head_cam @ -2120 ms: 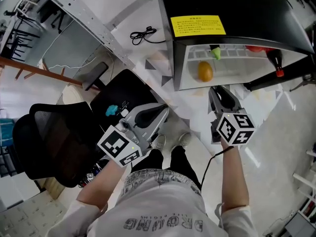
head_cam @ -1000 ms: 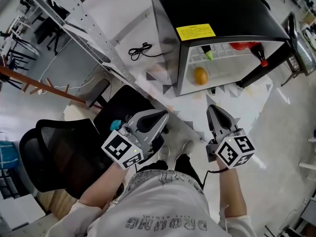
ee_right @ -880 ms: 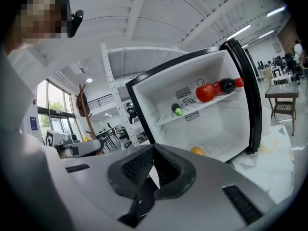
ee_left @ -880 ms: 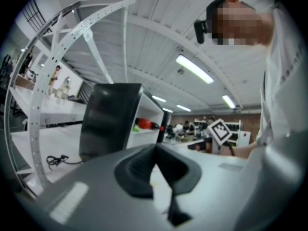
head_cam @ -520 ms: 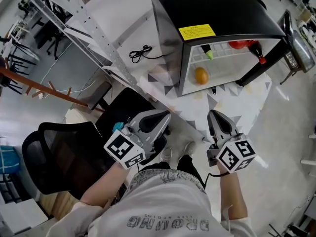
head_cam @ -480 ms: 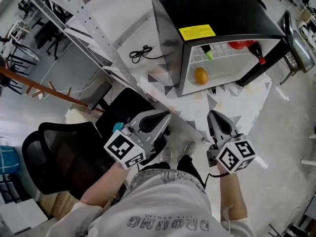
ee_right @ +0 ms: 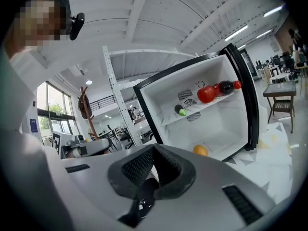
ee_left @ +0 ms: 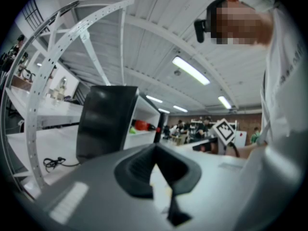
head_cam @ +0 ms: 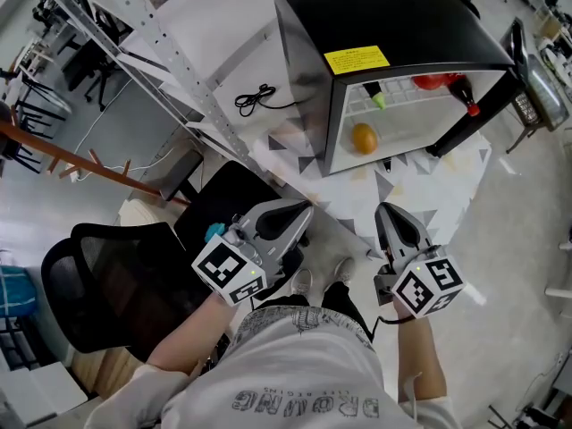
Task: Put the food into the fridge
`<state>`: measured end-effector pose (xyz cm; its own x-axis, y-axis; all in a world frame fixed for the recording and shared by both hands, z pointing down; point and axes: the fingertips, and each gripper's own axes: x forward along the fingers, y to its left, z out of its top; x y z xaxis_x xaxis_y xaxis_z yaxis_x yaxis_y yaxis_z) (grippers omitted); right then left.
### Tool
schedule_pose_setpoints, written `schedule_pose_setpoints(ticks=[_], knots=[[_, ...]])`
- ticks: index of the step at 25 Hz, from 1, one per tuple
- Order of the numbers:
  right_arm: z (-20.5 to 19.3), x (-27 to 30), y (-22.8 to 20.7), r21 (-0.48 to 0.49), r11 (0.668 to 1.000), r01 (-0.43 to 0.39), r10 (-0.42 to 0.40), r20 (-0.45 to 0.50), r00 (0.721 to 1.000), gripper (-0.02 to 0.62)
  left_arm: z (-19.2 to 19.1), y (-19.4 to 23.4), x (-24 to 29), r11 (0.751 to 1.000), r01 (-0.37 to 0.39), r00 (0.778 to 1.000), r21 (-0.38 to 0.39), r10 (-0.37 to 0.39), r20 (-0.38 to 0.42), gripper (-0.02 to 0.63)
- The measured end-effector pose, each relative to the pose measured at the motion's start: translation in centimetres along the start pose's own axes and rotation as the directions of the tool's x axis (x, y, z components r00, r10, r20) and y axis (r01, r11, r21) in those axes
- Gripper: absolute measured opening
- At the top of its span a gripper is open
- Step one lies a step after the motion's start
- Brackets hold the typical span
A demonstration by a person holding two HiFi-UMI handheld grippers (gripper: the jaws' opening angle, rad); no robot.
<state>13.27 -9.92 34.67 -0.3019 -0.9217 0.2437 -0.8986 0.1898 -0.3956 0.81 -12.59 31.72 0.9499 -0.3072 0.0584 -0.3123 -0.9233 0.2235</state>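
Pale floor [head_cam: 527, 239] spreads below, and the fridge [head_cam: 393, 16] stands open with the food inside: an orange [head_cam: 363, 138] on the lower level, and a tomato [head_cam: 432, 82], a dark bottle [head_cam: 465, 95] and a green-tipped item [head_cam: 378, 99] on the shelf. Left gripper [head_cam: 302, 213]: jaws pressed together, empty. Right gripper [head_cam: 386, 209]: closed too, empty, well short of the fridge.
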Motion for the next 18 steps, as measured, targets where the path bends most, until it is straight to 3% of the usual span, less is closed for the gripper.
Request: schedule_pose_setpoints(ticks=[18], knots=[[0.41, 0.17, -0.27, -0.017, 1.000, -0.012, 0.012, 0.002, 1.000, 0.003, -0.05, -0.06, 0.57, 1.000, -0.005, 1.000, 0.000, 0.005, -0.004, 0.008]])
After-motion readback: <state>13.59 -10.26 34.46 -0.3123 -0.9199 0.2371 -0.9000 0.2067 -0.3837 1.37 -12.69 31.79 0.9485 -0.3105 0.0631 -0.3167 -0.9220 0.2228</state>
